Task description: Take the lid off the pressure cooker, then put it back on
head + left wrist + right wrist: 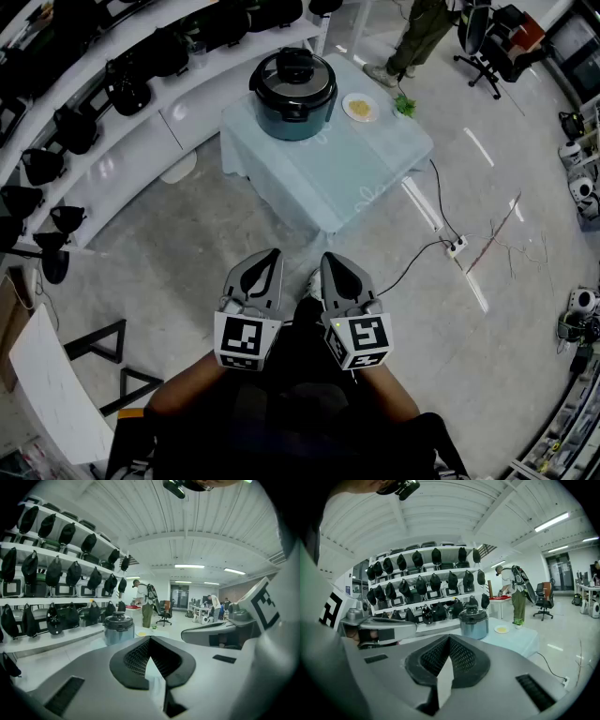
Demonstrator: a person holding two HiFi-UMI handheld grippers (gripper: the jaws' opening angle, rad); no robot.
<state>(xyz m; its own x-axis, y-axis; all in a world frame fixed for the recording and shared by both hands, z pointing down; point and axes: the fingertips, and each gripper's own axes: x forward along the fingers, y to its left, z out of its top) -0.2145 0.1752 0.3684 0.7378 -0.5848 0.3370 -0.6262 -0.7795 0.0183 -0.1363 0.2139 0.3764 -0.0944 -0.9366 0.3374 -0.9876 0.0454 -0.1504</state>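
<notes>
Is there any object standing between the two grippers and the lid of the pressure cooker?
Nothing visible does. The left gripper and right gripper, both shut and empty, hang short of the table. Only floor and tabletop lie before the lid on the pressure cooker. The small plate sits off to one side.

No legible txt, brand, no. or sign in any view. The closest thing was the black-and-white square marker (242, 337) on the left gripper (273, 255) and another marker (364, 337) on the right gripper (329, 258). Both were coded block patterns, not letters. In each gripper view the other gripper's marker showed at an angle, w/ blocks approx. like a bent "E", still just pattern. The pressure cooker (293, 94) possibly carried print on its lid or front, but it was too small & blurred to read.
</notes>
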